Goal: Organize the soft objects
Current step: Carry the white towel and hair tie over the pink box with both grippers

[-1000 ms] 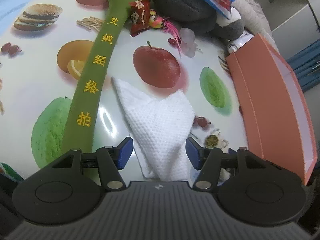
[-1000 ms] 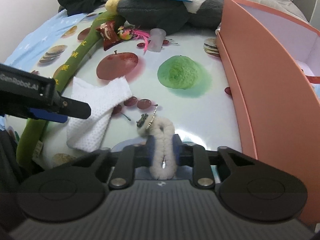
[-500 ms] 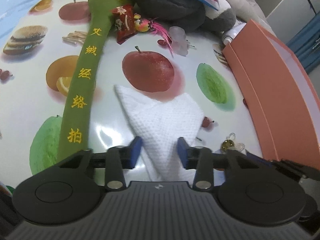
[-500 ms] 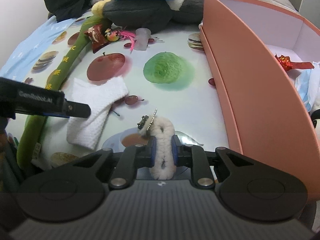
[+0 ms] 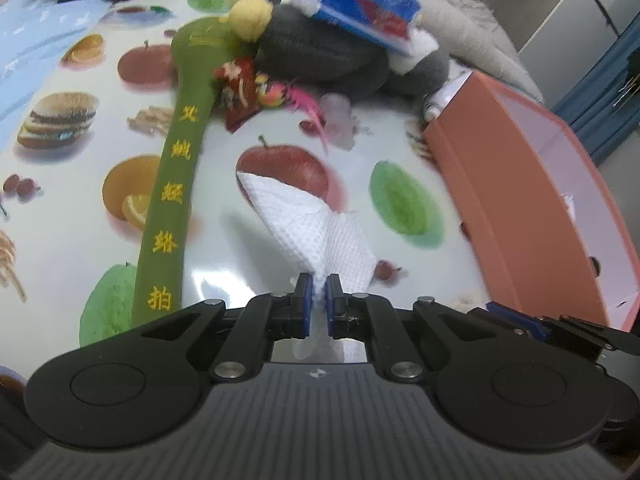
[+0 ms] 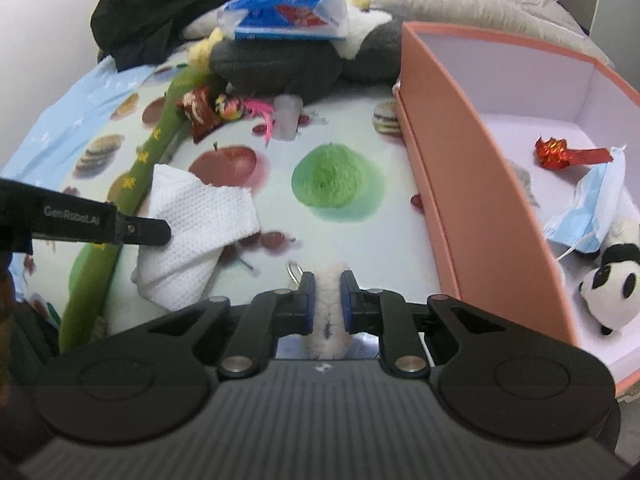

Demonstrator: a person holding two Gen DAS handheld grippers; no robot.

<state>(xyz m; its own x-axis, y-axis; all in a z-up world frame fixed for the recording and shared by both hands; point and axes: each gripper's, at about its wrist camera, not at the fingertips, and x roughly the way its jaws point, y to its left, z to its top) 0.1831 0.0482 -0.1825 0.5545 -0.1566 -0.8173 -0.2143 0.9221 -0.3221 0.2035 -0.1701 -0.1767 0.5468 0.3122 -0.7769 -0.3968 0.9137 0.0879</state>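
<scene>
Left tongs [image 5: 316,298] pinch only the white cloth's [image 5: 316,228] corner; right tongs [image 6: 328,296], closing, squeeze the fluffy keychain [image 6: 329,312]. The cloth could slip free beneath them.

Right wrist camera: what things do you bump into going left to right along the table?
Green plush stick → white cloth → fluffy keychain → orange box → blue face mask → panda toy.

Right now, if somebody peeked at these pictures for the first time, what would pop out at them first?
Probably the big orange box on the right, with a toy panda and a face mask inside. Then the two claws up front: the left claw pinches a white cloth, and the right claw squeezes a fluffy keychain. The long green plush lies across the fruit-print tablecloth.
</scene>
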